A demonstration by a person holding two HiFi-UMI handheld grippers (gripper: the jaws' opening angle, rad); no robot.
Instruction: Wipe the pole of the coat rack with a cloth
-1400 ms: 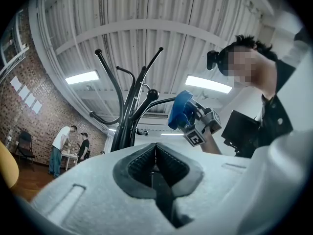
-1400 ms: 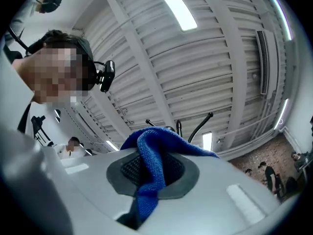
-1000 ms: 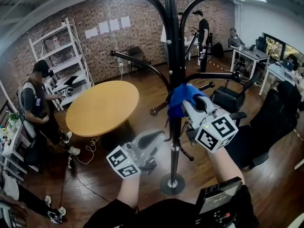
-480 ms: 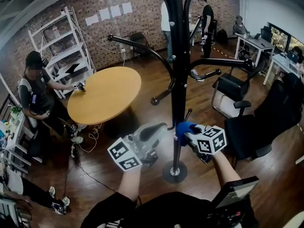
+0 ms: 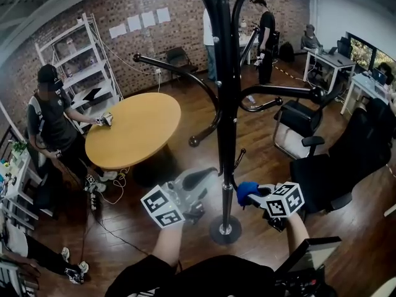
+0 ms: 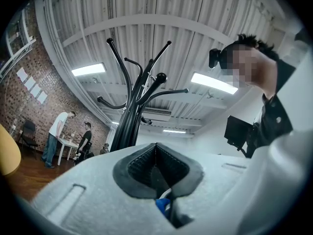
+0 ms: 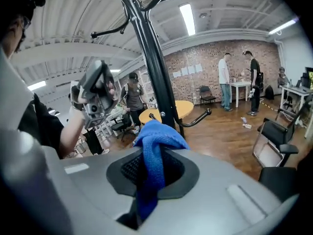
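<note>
While the room carries on around it, a tall black coat rack (image 5: 224,73) stands on the wooden floor, in front of the person holding 2 grippers. Its pole (image 5: 226,141) runs straight down to a round base (image 5: 224,230). A round wooden table (image 5: 133,129) sits well apart to the left.

The right gripper (image 5: 258,195) is low, just right of the bottom stretch of the pole and a little above the base. Its jaws are clamped on a bunched blue cloth (image 5: 246,190). The right gripper view shows the cloth (image 7: 156,141) pinched between the pads, with the pole rising right behind it. The cloth lies just beside the pole, but actual contact cannot be confirmed.

The left gripper (image 5: 204,177) hangs just left of the pole with its jaws pressed together on nothing. It is not touching the rack.

Judging by position, the downward pass seems nearly finished. Only the short length above the base is left, and possibly the pole's other sides.

1 second ago the cloth was up by the lower hooks. Half a second ago it was midway down. The left gripper has barely shifted.
</note>
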